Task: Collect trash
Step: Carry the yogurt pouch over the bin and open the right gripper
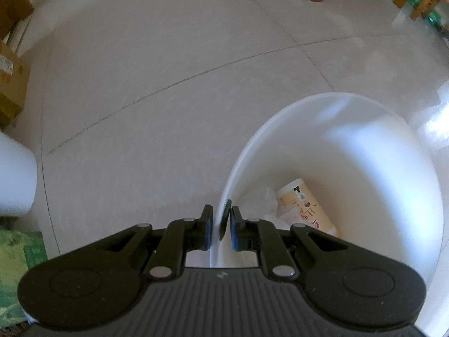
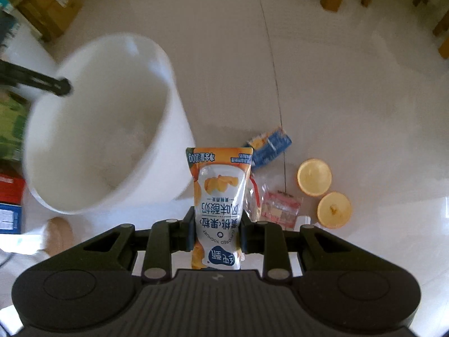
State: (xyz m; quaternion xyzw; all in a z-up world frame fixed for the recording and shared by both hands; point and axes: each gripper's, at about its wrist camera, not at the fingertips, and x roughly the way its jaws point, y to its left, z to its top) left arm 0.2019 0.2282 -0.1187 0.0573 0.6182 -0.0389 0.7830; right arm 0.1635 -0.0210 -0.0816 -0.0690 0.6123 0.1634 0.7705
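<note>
Floor [image 2: 350, 98]: spreading pale and tiled under everything, crossed by thin dark seams.
Bin [image 2: 106, 129]: standing white and open-topped on the floor, left of the right gripper; blurring in the right wrist view.
Bin rim [image 1: 221, 219]: being pinched by the left gripper [image 1: 221, 224], one finger outside the wall and one inside, jaws closed tight on it.
Bin contents: paper cup [image 1: 307, 206] lying on its side at the bottom, beside crumpled white scraps [image 1: 266, 205].
Yogurt pouch [image 2: 218, 196]: being clamped between the fingers of the right gripper [image 2: 217, 234], printed side facing the camera, text upside down, hanging just right of the bin and above the floor.
Orange halves [image 2: 314, 178]: lying cut side up on the floor, one just beside the other [image 2: 334, 210], right of the pouch.
Carton [image 2: 269, 144]: lying blue and orange on the floor behind the pouch.
Wrapper [image 2: 276, 209]: lying clear with red print between the pouch and the orange halves.
</note>
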